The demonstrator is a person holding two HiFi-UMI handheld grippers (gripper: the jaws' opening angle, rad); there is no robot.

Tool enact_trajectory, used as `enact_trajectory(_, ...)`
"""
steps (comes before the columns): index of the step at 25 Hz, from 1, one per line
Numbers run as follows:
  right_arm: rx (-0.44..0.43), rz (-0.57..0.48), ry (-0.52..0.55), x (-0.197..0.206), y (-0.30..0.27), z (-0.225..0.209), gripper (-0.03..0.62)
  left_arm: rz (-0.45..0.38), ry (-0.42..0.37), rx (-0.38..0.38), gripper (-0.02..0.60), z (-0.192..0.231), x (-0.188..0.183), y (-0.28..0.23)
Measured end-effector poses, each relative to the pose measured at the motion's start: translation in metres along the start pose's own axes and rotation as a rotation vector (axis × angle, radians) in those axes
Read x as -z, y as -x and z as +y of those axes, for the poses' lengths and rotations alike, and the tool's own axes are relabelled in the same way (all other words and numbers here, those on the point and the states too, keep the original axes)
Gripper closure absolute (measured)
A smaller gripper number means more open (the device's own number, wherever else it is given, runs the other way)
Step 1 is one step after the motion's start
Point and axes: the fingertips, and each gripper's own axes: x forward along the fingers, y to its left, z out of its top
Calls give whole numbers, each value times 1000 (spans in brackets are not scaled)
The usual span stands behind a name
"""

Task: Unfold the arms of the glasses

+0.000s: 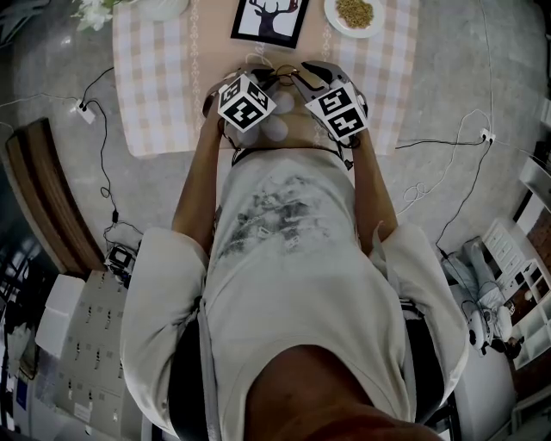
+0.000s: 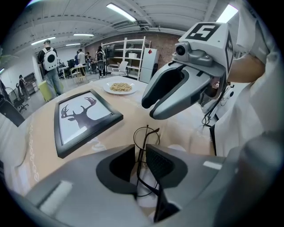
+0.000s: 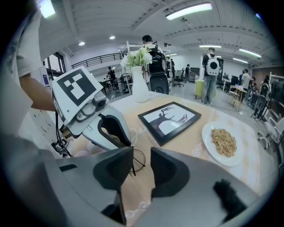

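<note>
The glasses [image 2: 143,141] are thin black wire-framed ones, held upright just above the table's near edge. My left gripper [image 2: 141,162] is shut on their frame, and one round lens rises past the jaws. In the right gripper view a lens [image 3: 137,160] shows beside the left jaw. My right gripper [image 3: 142,166] is open with nothing between its jaws, close to the glasses on their right. In the head view both grippers, left [image 1: 258,82] and right [image 1: 303,79], meet at the glasses [image 1: 281,74], which the marker cubes mostly hide.
A framed deer picture [image 1: 269,19] lies just beyond the grippers on the checked tablecloth [image 1: 155,77]. A plate of grain [image 1: 355,13] sits at the far right and a white vase with flowers [image 3: 139,84] at the far left. Cables [image 1: 103,155] trail over the floor.
</note>
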Motion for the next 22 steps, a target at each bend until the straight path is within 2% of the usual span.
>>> enact_trajectory(5, -7, 7, 1, 0, -4, -3, 467, 0, 0, 6, 514, 0, 0, -1)
enact_trajectory(10, -16, 14, 3, 3, -9, -5, 470, -2, -12, 7, 563, -2, 1, -2)
enact_trajectory(17, -31, 20, -3, 6, -15, -5, 568, -5, -26, 17, 571, -5, 2, -2)
enact_trajectory(22, -55, 36, 1, 9, -21, -3, 576, -4, -37, 21, 571, -6, 2, -1)
